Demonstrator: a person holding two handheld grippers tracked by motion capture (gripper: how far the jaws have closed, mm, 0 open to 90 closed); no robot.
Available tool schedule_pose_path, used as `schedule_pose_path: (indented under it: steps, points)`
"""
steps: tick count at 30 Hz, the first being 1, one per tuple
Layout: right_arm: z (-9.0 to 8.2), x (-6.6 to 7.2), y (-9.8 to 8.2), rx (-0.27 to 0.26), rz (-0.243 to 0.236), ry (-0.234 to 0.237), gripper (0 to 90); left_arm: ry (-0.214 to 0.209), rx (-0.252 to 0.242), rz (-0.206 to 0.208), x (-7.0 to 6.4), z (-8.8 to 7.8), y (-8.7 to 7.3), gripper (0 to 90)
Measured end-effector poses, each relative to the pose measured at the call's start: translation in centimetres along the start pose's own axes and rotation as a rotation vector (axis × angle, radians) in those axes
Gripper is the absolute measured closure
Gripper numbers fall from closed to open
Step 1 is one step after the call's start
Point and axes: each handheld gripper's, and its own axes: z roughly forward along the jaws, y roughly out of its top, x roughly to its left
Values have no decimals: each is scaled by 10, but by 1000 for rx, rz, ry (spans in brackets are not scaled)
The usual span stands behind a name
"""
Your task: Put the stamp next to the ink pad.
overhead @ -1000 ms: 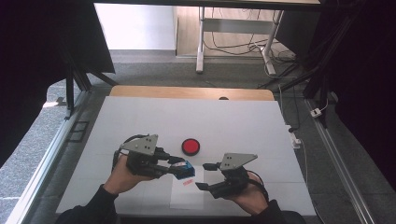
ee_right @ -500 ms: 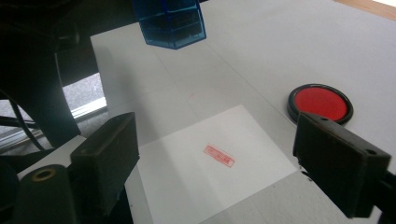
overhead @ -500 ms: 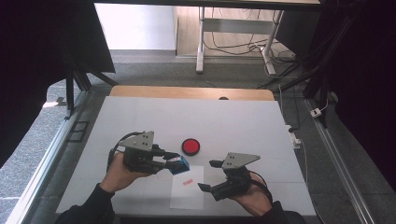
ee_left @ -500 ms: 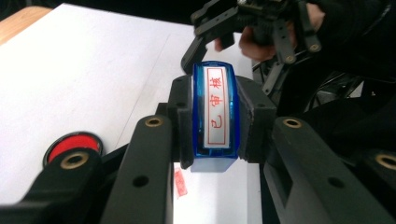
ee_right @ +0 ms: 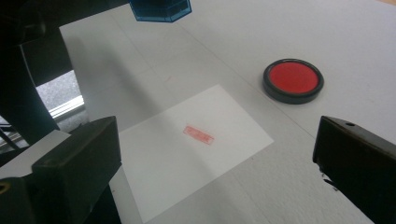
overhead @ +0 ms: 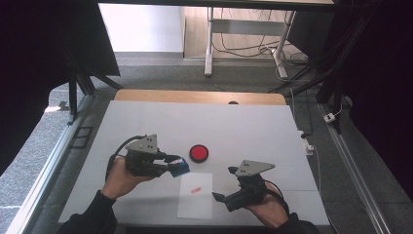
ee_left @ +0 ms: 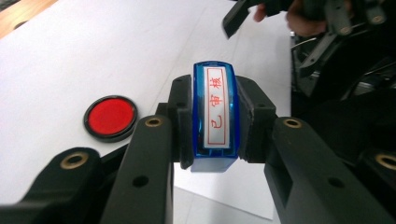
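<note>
My left gripper is shut on a blue stamp, held above the table just left of a white paper sheet. In the left gripper view the stamp shows a white label with red characters, clamped between both jaws. The sheet carries a small red rectangular imprint. A round red ink pad in a black case lies beyond the sheet; the ink pad also appears left of the jaws. My right gripper hovers open at the sheet's right edge, jaws wide apart and empty.
The white tabletop has a wooden strip along its far edge. Cables and metal desk legs stand on the floor beyond. A metal rail runs along the left side.
My left gripper has lifted the stamp off the sheet and drawn it left and slightly away. The right gripper shifted a little toward the near edge.
</note>
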Motion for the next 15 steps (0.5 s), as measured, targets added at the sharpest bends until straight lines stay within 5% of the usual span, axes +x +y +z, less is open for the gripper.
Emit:
schedule_pose_path:
  steps: [15]
  points:
    - [-15, -11, -15, 47, 16, -96, 0, 108, 44, -78, 15, -2, -14, 697]
